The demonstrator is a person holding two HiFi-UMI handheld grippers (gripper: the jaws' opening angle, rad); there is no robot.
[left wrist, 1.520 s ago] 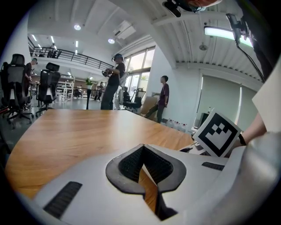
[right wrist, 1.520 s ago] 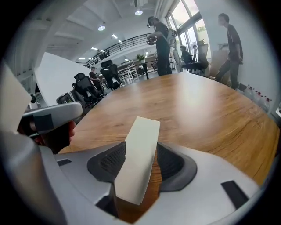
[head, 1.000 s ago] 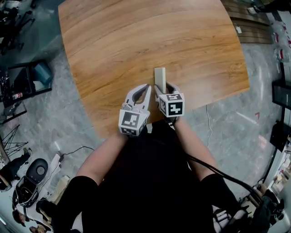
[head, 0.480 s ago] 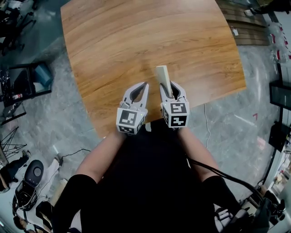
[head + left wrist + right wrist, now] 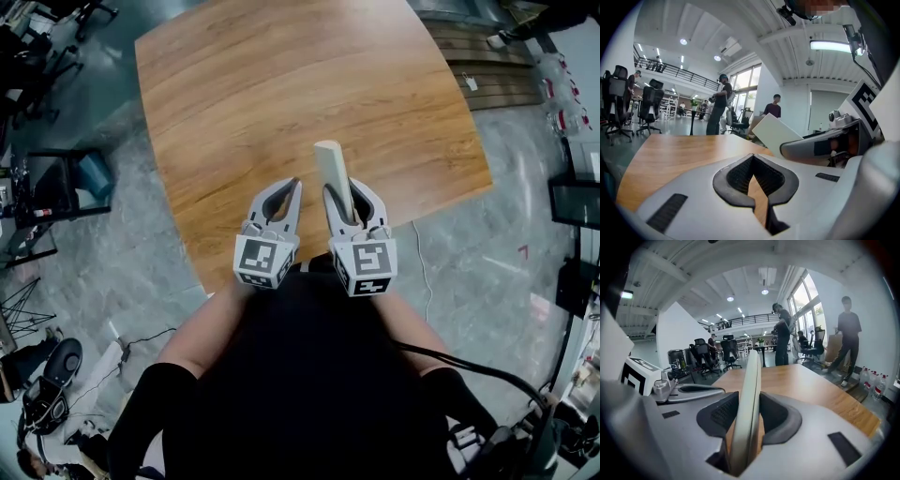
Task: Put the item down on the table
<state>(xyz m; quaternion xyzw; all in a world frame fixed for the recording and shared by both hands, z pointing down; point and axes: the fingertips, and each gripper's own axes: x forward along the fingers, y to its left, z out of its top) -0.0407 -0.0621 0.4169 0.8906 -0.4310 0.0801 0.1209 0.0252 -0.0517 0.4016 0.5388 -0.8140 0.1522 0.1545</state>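
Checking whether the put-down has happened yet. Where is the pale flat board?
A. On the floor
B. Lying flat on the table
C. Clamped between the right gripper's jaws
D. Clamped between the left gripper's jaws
C: the right gripper view shows the pale flat board edge-on, pressed between the pads of the right gripper.

Nothing readable here tbh. Only print I can spot is the black-and-white square marker patterns on the cubes of the left gripper [image 5: 284,187] and right gripper [image 5: 349,192], at the near edge of the wooden table [image 5: 244,84]. No letters, numbers or logos.
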